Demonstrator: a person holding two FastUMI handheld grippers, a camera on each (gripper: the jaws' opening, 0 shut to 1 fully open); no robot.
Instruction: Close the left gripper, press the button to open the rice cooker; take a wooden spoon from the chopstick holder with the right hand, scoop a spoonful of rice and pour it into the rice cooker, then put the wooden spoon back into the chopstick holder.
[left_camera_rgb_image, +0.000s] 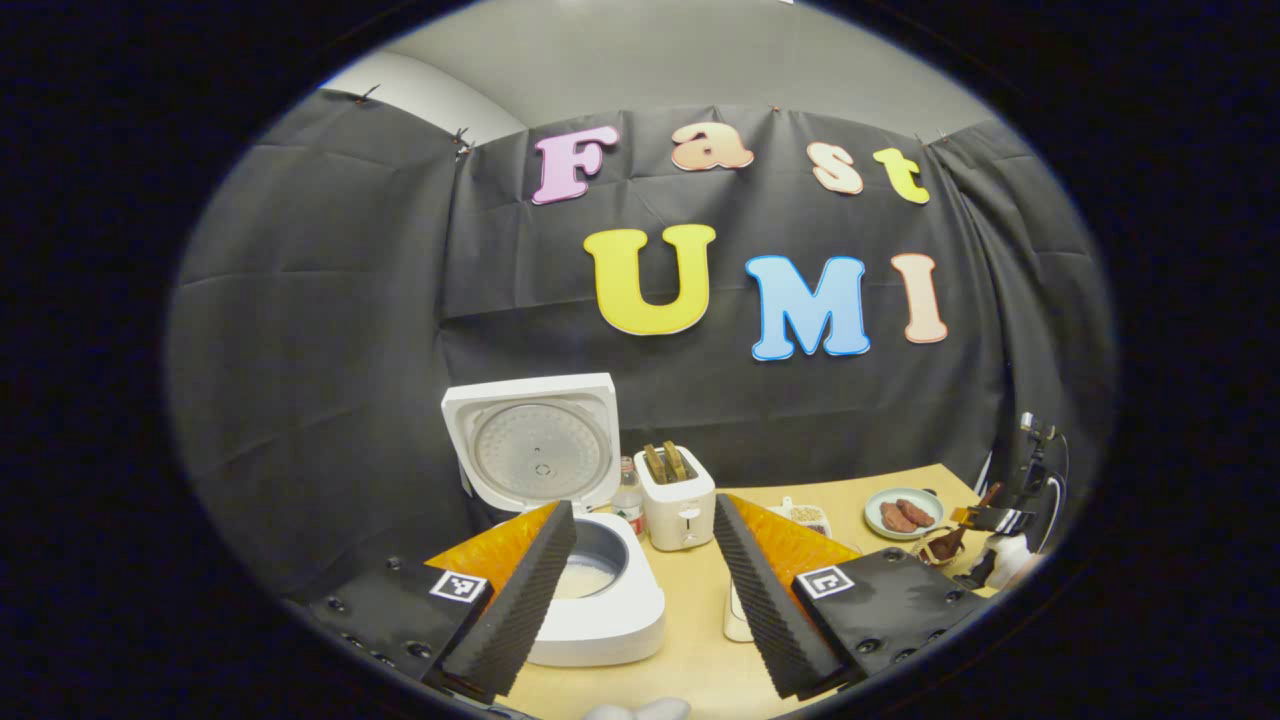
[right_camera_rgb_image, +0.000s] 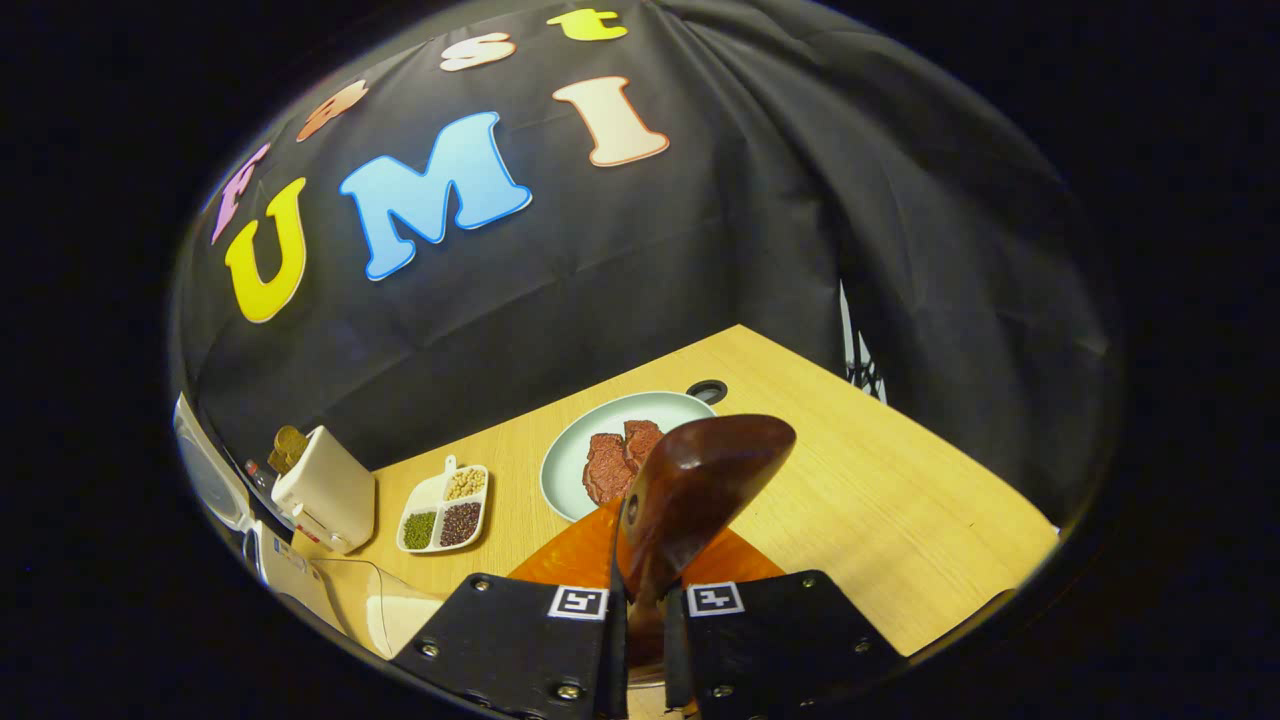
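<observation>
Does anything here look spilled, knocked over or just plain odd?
Nothing stands out. The rice cooker sits upright with its lid raised, the toaster stands straight, and the plate and divided dish lie flat on the table. The right gripper holds a wooden spoon.

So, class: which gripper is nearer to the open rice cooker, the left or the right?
Left. The left gripper hangs open just before the rice cooker, one finger crossing its pot. The right gripper, shut on the wooden spoon, sits farther along the table near the meat plate.
</observation>
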